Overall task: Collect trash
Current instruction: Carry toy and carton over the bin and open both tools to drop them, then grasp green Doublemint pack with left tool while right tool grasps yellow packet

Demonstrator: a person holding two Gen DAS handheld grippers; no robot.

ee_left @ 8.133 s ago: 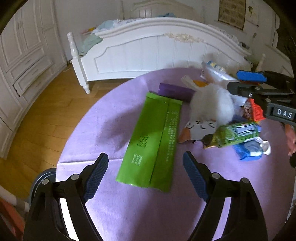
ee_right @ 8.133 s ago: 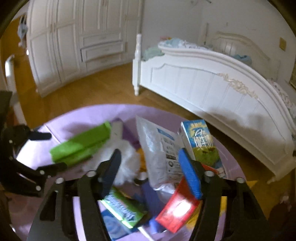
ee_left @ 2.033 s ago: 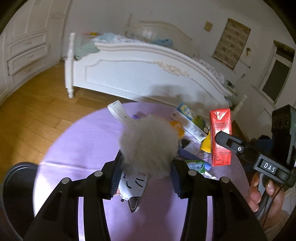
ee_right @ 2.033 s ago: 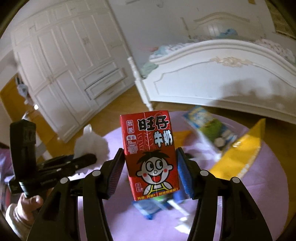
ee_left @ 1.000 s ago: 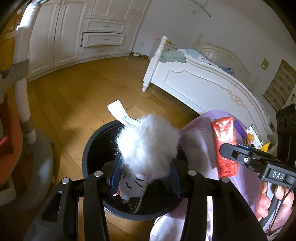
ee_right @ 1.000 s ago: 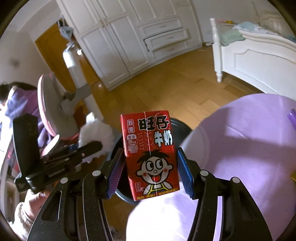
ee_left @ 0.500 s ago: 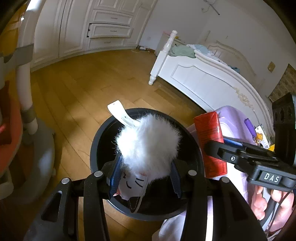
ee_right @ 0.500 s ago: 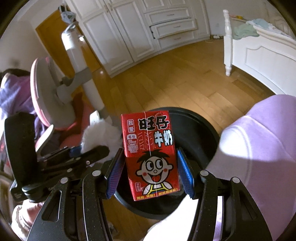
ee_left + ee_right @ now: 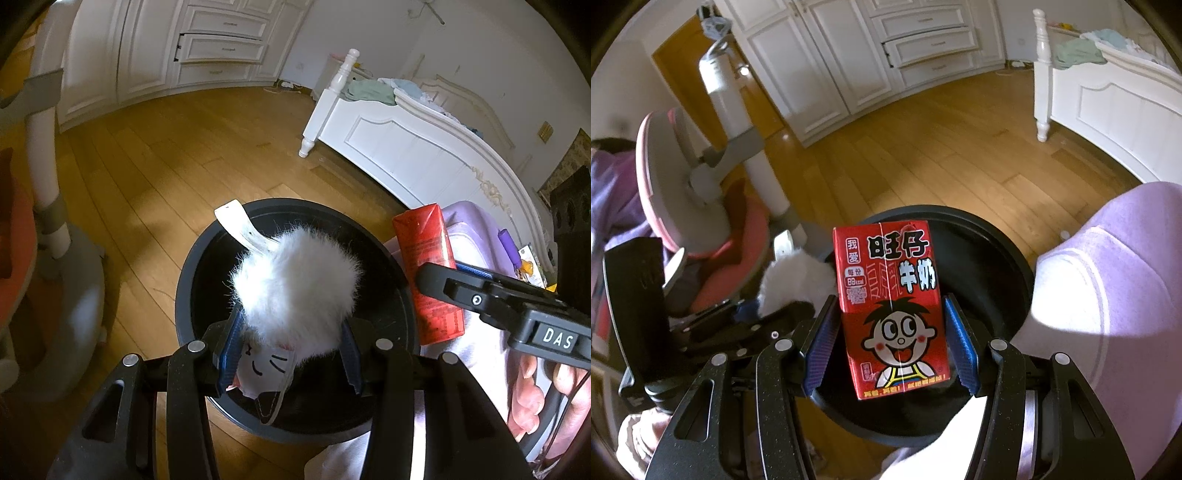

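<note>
My left gripper [image 9: 290, 356] is shut on a white fluffy pompom toy [image 9: 295, 288] with a cat-face tag, held right over the round black trash bin [image 9: 192, 258] on the floor. My right gripper [image 9: 890, 349] is shut on a red milk carton [image 9: 890, 306] with a cartoon boy's face, held upright over the same bin [image 9: 1008, 251]. In the left wrist view the carton [image 9: 428, 273] and the right gripper [image 9: 480, 291] are at the bin's right edge. In the right wrist view the pompom [image 9: 794, 280] and the left gripper [image 9: 738, 325] are at the left.
The purple-covered round table [image 9: 1115, 280] stands right of the bin, with more trash on its far side [image 9: 528, 258]. A white bed [image 9: 406, 147] is behind, a pink and grey chair [image 9: 687, 192] to the left, white cabinets [image 9: 886, 48] at the back, wood floor [image 9: 166, 155] around.
Both grippers have moved a little further over the bin with their loads still gripped. The carton now sits closer to the bin's right rim.
</note>
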